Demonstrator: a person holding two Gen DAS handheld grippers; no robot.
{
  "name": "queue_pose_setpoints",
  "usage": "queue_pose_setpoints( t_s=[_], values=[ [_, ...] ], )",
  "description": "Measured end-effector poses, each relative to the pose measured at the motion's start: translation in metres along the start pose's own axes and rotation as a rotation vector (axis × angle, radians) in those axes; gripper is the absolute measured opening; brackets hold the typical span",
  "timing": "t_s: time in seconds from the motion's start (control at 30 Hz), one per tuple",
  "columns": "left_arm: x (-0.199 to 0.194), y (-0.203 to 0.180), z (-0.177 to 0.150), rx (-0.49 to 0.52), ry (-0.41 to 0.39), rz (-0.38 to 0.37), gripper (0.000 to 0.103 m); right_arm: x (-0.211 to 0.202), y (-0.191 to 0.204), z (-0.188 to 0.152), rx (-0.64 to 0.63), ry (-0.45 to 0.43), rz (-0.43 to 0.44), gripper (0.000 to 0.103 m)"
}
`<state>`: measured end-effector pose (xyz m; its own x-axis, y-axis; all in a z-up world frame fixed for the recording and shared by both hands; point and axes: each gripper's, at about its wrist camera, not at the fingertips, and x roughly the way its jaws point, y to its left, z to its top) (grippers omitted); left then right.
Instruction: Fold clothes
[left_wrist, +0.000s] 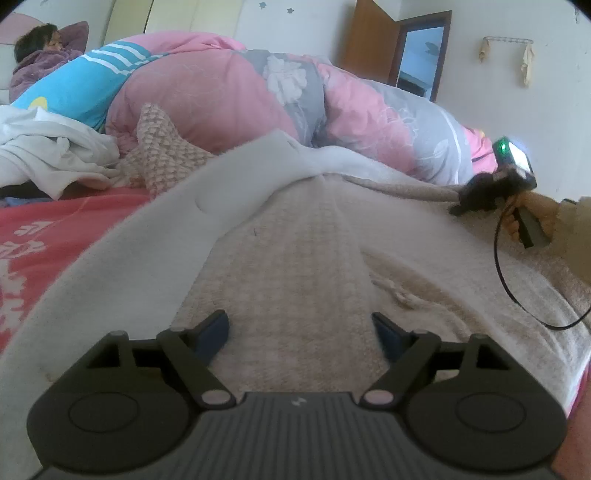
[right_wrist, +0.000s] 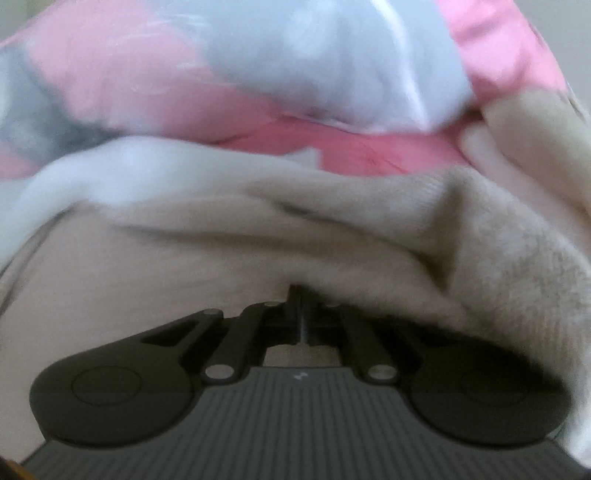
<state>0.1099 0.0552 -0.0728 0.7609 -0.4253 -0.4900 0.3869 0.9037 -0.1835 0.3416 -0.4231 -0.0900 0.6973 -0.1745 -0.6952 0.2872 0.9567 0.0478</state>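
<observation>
Left side of the bed: a pile of white laundry (left_wrist: 55, 147) and a pink patterned knit (left_wrist: 162, 155) lie on the red bedspread (left_wrist: 44, 229), well apart from the work. A person (left_wrist: 40, 55) reclines at the far left behind a pink floral quilt (left_wrist: 229, 92).

Centre: the beige knit sweater (left_wrist: 295, 266) is spread across the bed, partly over a white garment (left_wrist: 147, 240). Its long axis runs away from the left camera toward the quilt. The left gripper (left_wrist: 300, 332) hovers just above the near part of the sweater, fingers spread wide, nothing between them and no visible contact with the cloth.

Right: the right gripper (left_wrist: 476, 199) sits at the sweater's far right edge. In its own view the right gripper's fingers are pressed together, and a fold of beige knit drapes over and beside them (right_wrist: 300, 295); the pinch on the sweater edge is judged probable, as a taut ridge of cloth runs from the garment's middle to that gripper. The view is blurred, so the exact point of grip cannot be confirmed.

Assessment: the step in hand is carrying the right edge across the body toward the left. The right hand holds the working edge; the left is nearer the body panel and is placed to pin it or take the near hem. Risk: the loose knit dragging the white garment beneath.
</observation>
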Motion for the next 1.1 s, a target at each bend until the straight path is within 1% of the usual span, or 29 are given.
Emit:
queue_pose_setpoints(
  t_s=[0.03, 0.07, 0.1, 0.13, 0.2, 0.27, 0.3, 0.33, 0.37, 0.43, 0.57, 0.63, 0.67, 0.73, 0.87, 0.9, 0.97, 1.0, 1.07, 1.1],
  values=[
    [0.000, 0.000, 0.000, -0.001, 0.000, -0.002, 0.084, -0.008, 0.013, -0.001, -0.037, -0.008, 0.038, 0.010],
    [0.000, 0.000, 0.000, -0.001, -0.001, -0.003, 0.084, -0.011, 0.023, -0.004, -0.053, -0.001, 0.117, 0.014],
    [0.000, 0.001, 0.000, -0.002, -0.001, -0.005, 0.084, -0.011, 0.035, -0.004, -0.054, 0.023, 0.217, 0.024],
    [0.000, 0.001, 0.000, -0.004, -0.001, -0.007, 0.084, -0.009, 0.046, -0.004, -0.056, 0.046, 0.308, 0.026],
    [0.000, 0.000, 0.000, -0.007, -0.002, -0.007, 0.084, 0.007, 0.066, -0.006, -0.070, 0.095, 0.374, 0.026],
    [-0.001, 0.000, -0.001, -0.009, -0.004, -0.008, 0.084, 0.028, 0.078, -0.002, -0.104, 0.085, 0.271, 0.024],
    [-0.002, 0.000, -0.001, -0.011, -0.005, -0.008, 0.084, 0.034, 0.074, 0.003, -0.089, 0.048, 0.206, 0.024],
    [-0.002, 0.000, -0.001, -0.014, -0.005, -0.010, 0.084, 0.033, 0.068, 0.009, -0.067, 0.010, 0.081, 0.027],
    [-0.002, 0.001, -0.001, -0.017, -0.004, -0.012, 0.084, 0.031, 0.061, 0.014, -0.043, -0.027, -0.030, 0.028],
    [-0.002, 0.001, 0.000, -0.021, -0.002, -0.012, 0.084, 0.006, 0.042, 0.016, 0.012, -0.078, -0.074, 0.028],
    [-0.004, 0.000, 0.001, -0.026, -0.002, -0.004, 0.084, -0.077, 0.029, -0.004, 0.038, -0.127, 0.114, 0.030],
    [-0.007, 0.000, 0.001, -0.034, -0.006, -0.002, 0.084, -0.125, 0.029, -0.021, 0.027, -0.151, 0.220, 0.038],
    [-0.008, 0.001, 0.001, -0.038, -0.008, 0.001, 0.084, -0.143, 0.033, -0.032, 0.013, -0.153, 0.273, 0.041],
    [-0.015, -0.001, 0.002, -0.041, -0.017, 0.018, 0.084, -0.182, 0.047, -0.056, -0.028, -0.137, 0.397, 0.041],
    [-0.037, -0.004, 0.003, -0.051, -0.044, 0.063, 0.084, -0.233, 0.085, -0.100, -0.105, -0.088, 0.589, 0.041],
    [-0.044, -0.005, 0.003, -0.062, -0.052, 0.071, 0.084, -0.236, 0.095, -0.110, -0.122, -0.070, 0.630, 0.041],
    [-0.058, -0.004, 0.000, -0.090, -0.056, 0.080, 0.084, -0.237, 0.117, -0.130, -0.171, -0.049, 0.677, 0.040],
    [-0.064, -0.004, -0.001, -0.098, -0.055, 0.090, 0.084, -0.242, 0.127, -0.139, -0.193, -0.042, 0.678, 0.038],
    [-0.077, -0.003, -0.005, -0.103, -0.058, 0.117, 0.084, -0.233, 0.145, -0.160, -0.226, -0.033, 0.668, 0.036],
    [-0.083, -0.003, -0.007, -0.106, -0.061, 0.131, 0.084, -0.228, 0.152, -0.171, -0.232, -0.026, 0.664, 0.032]
  ],
)
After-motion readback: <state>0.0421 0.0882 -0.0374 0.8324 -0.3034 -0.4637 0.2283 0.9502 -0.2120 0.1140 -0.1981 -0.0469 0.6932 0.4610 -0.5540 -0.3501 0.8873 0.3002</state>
